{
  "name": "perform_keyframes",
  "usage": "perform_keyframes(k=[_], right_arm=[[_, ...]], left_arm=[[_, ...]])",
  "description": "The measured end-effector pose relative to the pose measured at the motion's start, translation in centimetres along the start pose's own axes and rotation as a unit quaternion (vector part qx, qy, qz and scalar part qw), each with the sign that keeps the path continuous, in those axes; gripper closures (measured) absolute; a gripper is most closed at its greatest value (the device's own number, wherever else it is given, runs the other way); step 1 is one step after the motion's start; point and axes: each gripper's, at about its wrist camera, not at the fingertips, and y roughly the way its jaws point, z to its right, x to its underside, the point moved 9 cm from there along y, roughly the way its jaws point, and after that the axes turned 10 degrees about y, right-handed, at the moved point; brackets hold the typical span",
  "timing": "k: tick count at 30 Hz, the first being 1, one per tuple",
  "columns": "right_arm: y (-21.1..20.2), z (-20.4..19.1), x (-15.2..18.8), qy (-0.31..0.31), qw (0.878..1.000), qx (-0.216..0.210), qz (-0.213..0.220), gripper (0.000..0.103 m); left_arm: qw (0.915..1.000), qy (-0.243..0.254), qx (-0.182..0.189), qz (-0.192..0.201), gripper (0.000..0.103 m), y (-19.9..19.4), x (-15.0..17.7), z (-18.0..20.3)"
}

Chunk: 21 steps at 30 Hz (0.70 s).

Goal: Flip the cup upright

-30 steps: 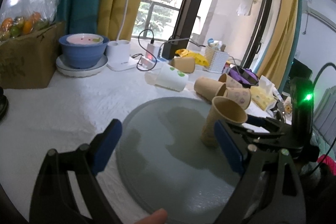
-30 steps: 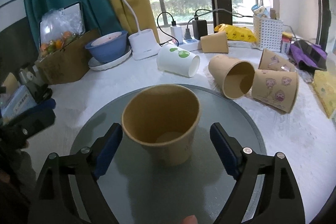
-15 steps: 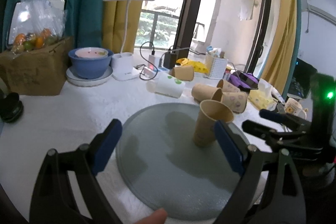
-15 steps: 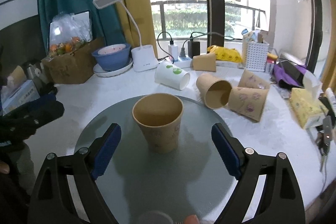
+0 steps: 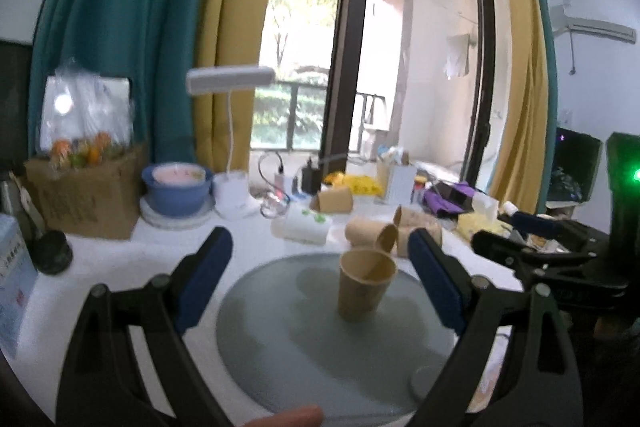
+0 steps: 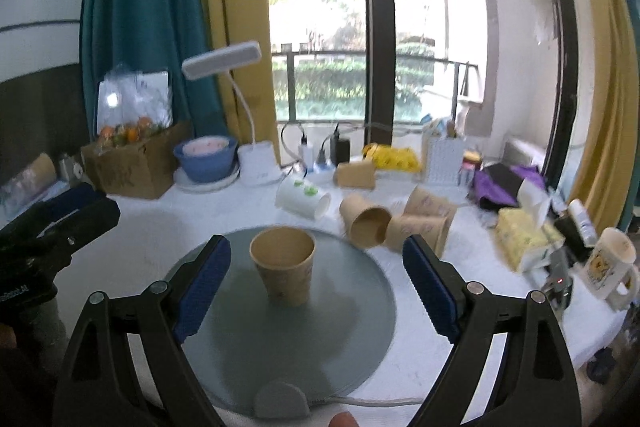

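Note:
A brown paper cup [image 5: 365,283] stands upright, mouth up, on the round grey mat [image 5: 280,339]; it also shows in the right wrist view [image 6: 285,271] on the mat [image 6: 352,323]. My left gripper [image 5: 320,279] is open and empty, held back from the cup. My right gripper [image 6: 316,279] is open and empty, also back from the cup. In the left wrist view the right gripper [image 5: 532,247] shows at the right. In the right wrist view the left gripper [image 6: 60,219] shows at the left.
Several paper cups lie on their sides behind the mat: a white one [image 6: 302,195] and brown ones [image 6: 365,221]. Further back stand a blue bowl [image 6: 205,157], a desk lamp [image 6: 256,163], a cardboard box [image 6: 136,159] and chargers. A mug [image 6: 610,267] and tissue pack [image 6: 524,239] are at the right.
Both grippers have pulled back and up from the cup, which stays upright on the mat. The cup looks smaller and more of the room shows.

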Motion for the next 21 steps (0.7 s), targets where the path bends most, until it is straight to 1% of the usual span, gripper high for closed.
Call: perform_keyframes(k=[2,3,5,8,14,21], right_arm=[[-0.8,0.3,-0.6,0.0,1.0,0.004,0.015,0.013],[-1.1,0.5,-0.8,0.001,1.0,0.005,0.019,0.013],[-1.4,0.7,-1.0,0.003,1.0,0.005,0.023,0.013],[-1.5,0.9,-1.1,0.004,1.0,0.007,0.025,0.013],[-1.2,0.8,-1.0,0.004,1.0,0.005,0.021,0.013],[-1.0,0.2,-0.8,-0.003,1.0,0.0,0.017,0.013]], left_arm=[[0.9997,0.011,-0.02,0.006,0.011,-0.3,-0.6,0.1],[0.9996,0.016,-0.024,0.008,0.008,-0.4,-0.8,0.1],[0.9995,0.021,-0.02,0.012,0.006,-0.6,-1.1,0.5],[0.9994,0.029,-0.019,0.008,0.006,-0.6,-1.2,0.7],[0.9998,0.013,-0.015,-0.003,0.006,-0.2,-0.8,0.2],[0.9998,0.013,-0.016,-0.003,0.006,-0.2,-0.7,0.3]])
